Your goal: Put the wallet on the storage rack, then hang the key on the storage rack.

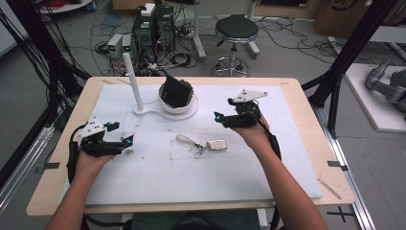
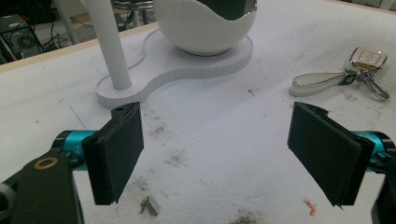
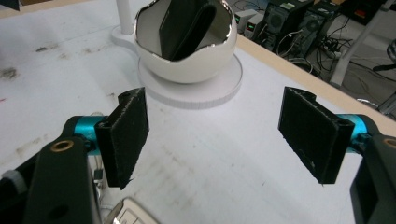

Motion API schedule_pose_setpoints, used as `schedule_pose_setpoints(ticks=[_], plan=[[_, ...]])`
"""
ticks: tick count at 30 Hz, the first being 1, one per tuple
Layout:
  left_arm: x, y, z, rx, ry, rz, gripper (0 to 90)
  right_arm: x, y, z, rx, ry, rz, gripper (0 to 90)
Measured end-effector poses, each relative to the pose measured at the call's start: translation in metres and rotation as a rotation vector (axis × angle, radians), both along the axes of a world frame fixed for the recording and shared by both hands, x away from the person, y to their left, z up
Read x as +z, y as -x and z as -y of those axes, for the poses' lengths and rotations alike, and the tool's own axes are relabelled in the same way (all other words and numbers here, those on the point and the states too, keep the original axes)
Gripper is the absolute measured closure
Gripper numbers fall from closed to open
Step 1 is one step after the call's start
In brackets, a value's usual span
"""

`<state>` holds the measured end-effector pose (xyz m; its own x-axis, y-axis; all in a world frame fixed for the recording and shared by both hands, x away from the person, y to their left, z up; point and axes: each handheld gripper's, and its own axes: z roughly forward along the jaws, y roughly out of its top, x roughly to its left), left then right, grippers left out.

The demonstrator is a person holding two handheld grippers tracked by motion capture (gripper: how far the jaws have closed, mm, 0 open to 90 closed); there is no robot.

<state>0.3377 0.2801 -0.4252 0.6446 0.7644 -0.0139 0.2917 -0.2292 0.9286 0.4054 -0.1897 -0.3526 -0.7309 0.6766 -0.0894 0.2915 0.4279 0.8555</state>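
Note:
A silver car key fob (image 1: 217, 144) with a grey strap (image 1: 184, 140) and a clip lies on the white mat (image 1: 158, 172) at mid-table. Behind it a white egg-shaped bowl (image 1: 176, 103) holds a black wallet-like object (image 1: 175, 91). The bowl shares a flat white base with an upright white post (image 1: 132, 81). My left gripper (image 1: 120, 133) hovers at the mat's left, open and empty (image 2: 223, 149), with the fob (image 2: 369, 58) off to its right. My right gripper (image 1: 224, 111) is open and empty (image 3: 217, 135), facing the bowl (image 3: 187, 51), with the fob's corner (image 3: 128, 212) below it.
The mat covers most of a wooden table (image 1: 306, 96). Beyond the far edge the floor holds computer towers (image 1: 153, 26), a round stool (image 1: 236, 29) and tangled cables. Black frame poles (image 1: 354, 43) rise at the right, and small specks of debris (image 2: 148, 205) dot the mat.

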Motion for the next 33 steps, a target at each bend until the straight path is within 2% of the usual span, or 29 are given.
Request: schedule_pose_setpoints(ticks=[5,8,11,21,33], plan=[[0.000,0.001,-0.001,0.006,0.001,0.000,18.4,-0.012,0.011,0.009,0.000,-0.024,-0.008,21.1],[0.000,0.001,0.000,0.003,-0.001,0.001,18.4,-0.016,0.013,0.010,0.011,-0.014,-0.029,20.5],[0.000,0.001,0.000,0.000,-0.006,0.000,18.5,-0.020,0.015,0.010,0.018,-0.013,-0.029,20.5],[0.000,0.001,0.001,-0.005,-0.009,-0.002,18.4,-0.024,0.018,0.001,0.047,0.004,-0.035,20.5],[-0.001,0.004,0.001,-0.008,-0.021,-0.003,18.4,-0.036,0.018,-0.017,0.097,0.034,-0.073,20.5]])
